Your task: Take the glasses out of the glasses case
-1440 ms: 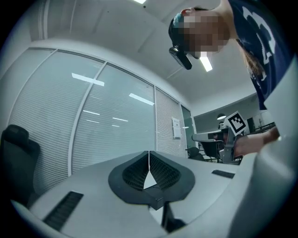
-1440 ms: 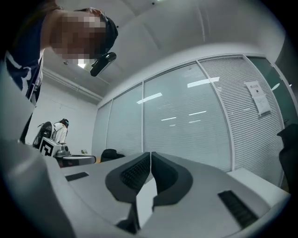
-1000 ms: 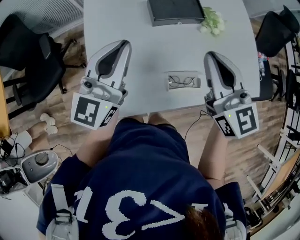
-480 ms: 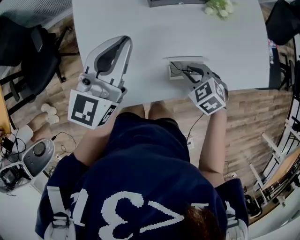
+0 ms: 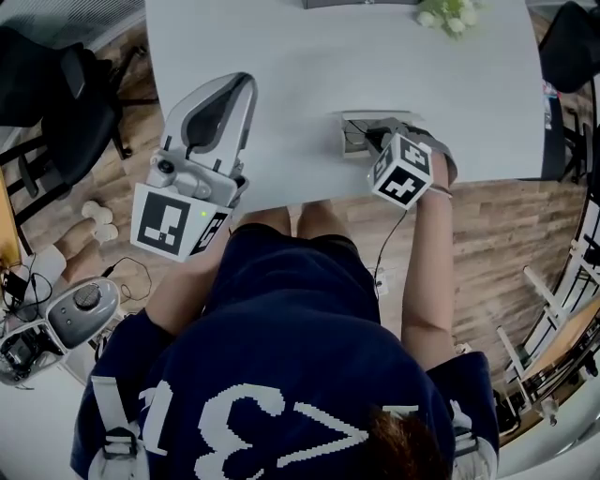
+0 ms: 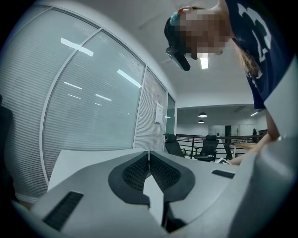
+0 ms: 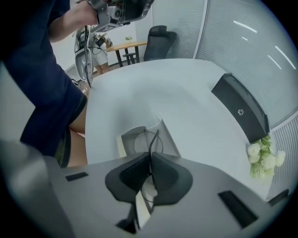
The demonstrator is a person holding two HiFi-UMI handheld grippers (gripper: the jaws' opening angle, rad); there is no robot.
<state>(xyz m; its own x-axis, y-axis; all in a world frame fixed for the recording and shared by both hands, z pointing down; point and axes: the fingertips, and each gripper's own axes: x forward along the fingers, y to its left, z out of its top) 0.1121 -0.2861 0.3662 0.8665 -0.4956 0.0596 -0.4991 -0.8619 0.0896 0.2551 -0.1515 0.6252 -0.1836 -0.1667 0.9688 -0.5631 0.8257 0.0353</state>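
Observation:
Near the front edge of the white table (image 5: 281,56) lies a small open glasses case (image 5: 354,129), pale and shallow. In the right gripper view the thin wire glasses (image 7: 150,139) still rest in the case (image 7: 132,142), one lens ring visible. My right gripper (image 5: 375,141) tips down into the case, and its jaws (image 7: 150,155) are shut on the glasses' thin frame. Left of the case my left gripper (image 5: 246,82) hovers over the table; in its own view the jaws (image 6: 149,153) are pressed together with nothing between them.
A dark flat laptop-like box (image 7: 240,111) and a bunch of white flowers (image 5: 448,14) sit at the table's far side. Black office chairs (image 5: 56,103) stand to the left on the wooden floor. The table's front edge runs just below the case.
My right gripper swung in from the case's right side, tipped down over it and shut on the glasses. The left gripper has hardly moved.

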